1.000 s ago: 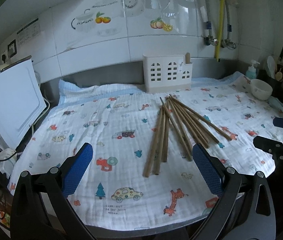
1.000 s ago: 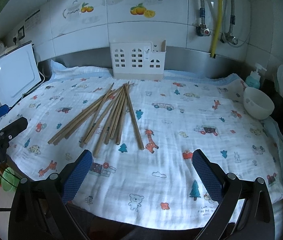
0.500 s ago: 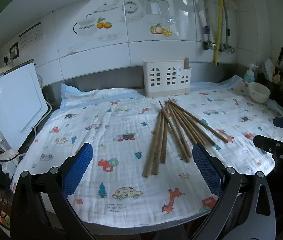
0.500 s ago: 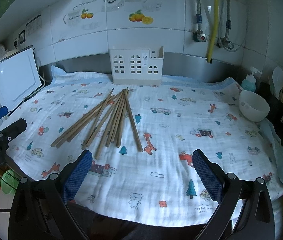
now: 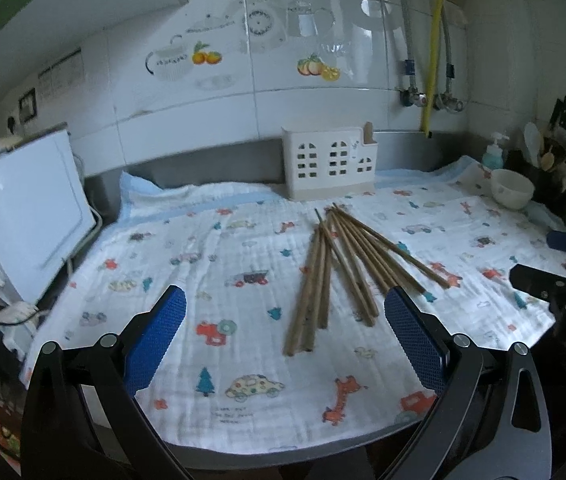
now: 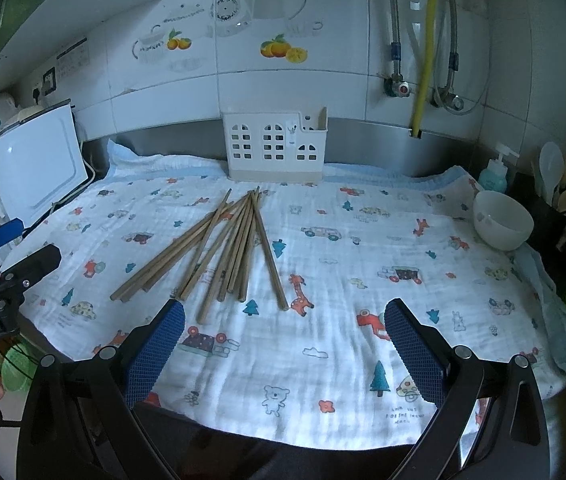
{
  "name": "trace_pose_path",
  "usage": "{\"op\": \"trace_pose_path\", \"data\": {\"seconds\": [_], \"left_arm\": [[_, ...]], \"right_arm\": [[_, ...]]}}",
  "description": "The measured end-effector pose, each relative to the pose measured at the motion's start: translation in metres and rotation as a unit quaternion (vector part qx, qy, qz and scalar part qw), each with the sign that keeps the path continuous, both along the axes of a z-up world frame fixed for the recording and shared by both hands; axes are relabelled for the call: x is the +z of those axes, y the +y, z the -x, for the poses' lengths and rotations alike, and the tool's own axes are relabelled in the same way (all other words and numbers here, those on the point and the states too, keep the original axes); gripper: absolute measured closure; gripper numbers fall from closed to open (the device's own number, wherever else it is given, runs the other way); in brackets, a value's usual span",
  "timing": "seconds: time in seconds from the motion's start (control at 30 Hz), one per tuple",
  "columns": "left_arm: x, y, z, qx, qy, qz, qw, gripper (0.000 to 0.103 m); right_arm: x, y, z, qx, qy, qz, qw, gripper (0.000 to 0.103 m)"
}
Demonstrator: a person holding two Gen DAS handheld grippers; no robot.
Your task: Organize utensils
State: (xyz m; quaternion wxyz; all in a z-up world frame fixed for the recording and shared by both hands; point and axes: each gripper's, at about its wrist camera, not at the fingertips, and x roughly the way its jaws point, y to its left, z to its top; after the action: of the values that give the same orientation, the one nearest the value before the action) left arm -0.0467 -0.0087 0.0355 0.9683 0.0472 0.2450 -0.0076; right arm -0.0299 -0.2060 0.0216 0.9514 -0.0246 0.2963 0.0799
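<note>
Left claw (image 5: 285,334): wide open, holding nothing, low at the near edge of the tabletop.
Right claw (image 6: 283,336): wide open too, nothing in it.
Chopsticks (image 5: 339,260): thin brown wooden sticks, fanned in a loose pile on the soft printed cloth (image 5: 243,408).
Holder (image 5: 329,164): white plastic box with little window holes, standing by the wall behind the sticks.
Do it well: I think pinch one stick near its middle, so it will not tip.

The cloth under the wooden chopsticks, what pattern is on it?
White muslin cloth printed with small cartoon cars, trees and giraffes; clearest in the right wrist view.
</note>
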Motion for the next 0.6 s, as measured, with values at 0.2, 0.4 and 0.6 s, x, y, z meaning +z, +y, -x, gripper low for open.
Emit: {"op": "trace_pose_path", "data": {"seconds": [0.2, 0.4, 0.6], "left_arm": [[0.005, 0.001, 0.000, 0.004, -0.006, -0.014, 0.9999, 0.005], [0.008, 0.005, 0.001, 0.007, -0.009, -0.027, 0.9996, 0.005], [0.005, 0.017, -0.007, 0.009, 0.002, -0.006, 0.9999, 0.005]], "right_arm": [[0.005, 0.000, 0.004, -0.001, -0.009, 0.000, 1.000, 0.006], [0.007, 0.001, 0.004, -0.002, -0.015, 0.005, 1.000, 0.006], [0.007, 0.004, -0.004, 0.001, -0.010, 0.007, 1.000, 0.007]]}}
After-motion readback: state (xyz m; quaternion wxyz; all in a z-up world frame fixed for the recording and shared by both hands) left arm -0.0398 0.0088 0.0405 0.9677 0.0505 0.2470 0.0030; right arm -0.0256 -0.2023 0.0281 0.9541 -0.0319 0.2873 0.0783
